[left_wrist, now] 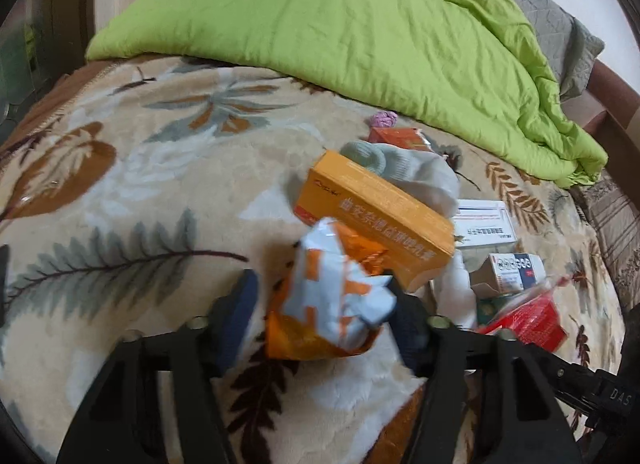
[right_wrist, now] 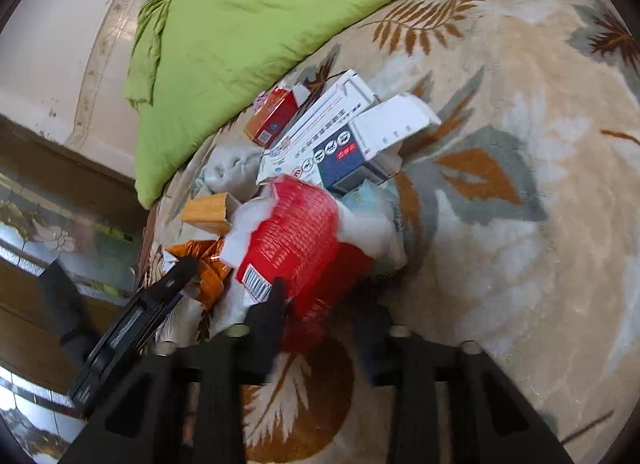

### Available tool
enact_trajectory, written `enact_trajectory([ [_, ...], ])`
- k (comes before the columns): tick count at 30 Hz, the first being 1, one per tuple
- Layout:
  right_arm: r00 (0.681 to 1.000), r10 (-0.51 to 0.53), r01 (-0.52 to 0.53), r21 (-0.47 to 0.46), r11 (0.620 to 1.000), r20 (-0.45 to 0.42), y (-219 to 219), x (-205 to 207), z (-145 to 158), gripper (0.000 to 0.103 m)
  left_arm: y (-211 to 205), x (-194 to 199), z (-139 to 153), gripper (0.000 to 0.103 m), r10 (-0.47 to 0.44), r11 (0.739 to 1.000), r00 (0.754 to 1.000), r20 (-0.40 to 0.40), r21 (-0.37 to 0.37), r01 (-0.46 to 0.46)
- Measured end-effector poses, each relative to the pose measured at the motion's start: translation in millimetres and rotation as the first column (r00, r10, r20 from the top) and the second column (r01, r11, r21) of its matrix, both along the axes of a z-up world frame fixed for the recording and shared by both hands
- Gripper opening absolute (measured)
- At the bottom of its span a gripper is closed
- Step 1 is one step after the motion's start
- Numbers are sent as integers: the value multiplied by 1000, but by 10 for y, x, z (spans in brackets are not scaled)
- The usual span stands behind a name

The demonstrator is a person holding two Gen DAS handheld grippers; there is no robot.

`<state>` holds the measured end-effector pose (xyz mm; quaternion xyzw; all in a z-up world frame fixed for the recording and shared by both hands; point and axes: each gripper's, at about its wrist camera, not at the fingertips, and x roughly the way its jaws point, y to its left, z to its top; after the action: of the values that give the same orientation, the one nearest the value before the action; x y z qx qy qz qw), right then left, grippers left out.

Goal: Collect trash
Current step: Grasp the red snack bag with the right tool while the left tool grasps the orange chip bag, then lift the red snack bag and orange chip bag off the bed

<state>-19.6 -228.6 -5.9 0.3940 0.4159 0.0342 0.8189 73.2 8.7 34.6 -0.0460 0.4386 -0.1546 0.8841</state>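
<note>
A pile of trash lies on the leaf-patterned blanket (left_wrist: 120,192). A crumpled orange and white wrapper (left_wrist: 324,296) sits between the pads of my left gripper (left_wrist: 320,316), which is shut on it with both pads at its sides. Just behind it lies a yellow box (left_wrist: 376,216). My right gripper (right_wrist: 320,320) is shut on the lower edge of a red packet (right_wrist: 300,240) in clear plastic. Left of that packet are the orange wrapper (right_wrist: 208,264) and a black finger (right_wrist: 180,272) of my left gripper. The red packet (left_wrist: 528,316) also shows at the right of the left wrist view.
Around the pile are a white box (left_wrist: 484,220), a small open carton (left_wrist: 516,268), a white bottle (left_wrist: 456,284), pale socks (left_wrist: 400,168) and a red box (right_wrist: 276,116). A green quilt (left_wrist: 340,36) covers the far side. The bed's edge and floor (right_wrist: 60,232) lie left.
</note>
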Motion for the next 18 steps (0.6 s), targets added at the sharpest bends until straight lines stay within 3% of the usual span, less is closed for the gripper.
enact_trajectory([
  [2,1000,4,-3,-19,1000,22,-18,-43,43,20,-31,-43,9,44,-3,1000,1000,22,14,3],
  [7,996,7,2,-98,995,91,-46,-261,243,19,-62,-326,149,42,-30,999,997,73,17,29],
  [15,979,57,1,-285,958,197,32,-844,577,19,-76,-1244,477,42,-44,998,981,191,43,36],
  [18,973,70,-1,-299,954,221,25,-1054,624,19,-129,-1550,452,42,-23,997,968,250,72,6],
])
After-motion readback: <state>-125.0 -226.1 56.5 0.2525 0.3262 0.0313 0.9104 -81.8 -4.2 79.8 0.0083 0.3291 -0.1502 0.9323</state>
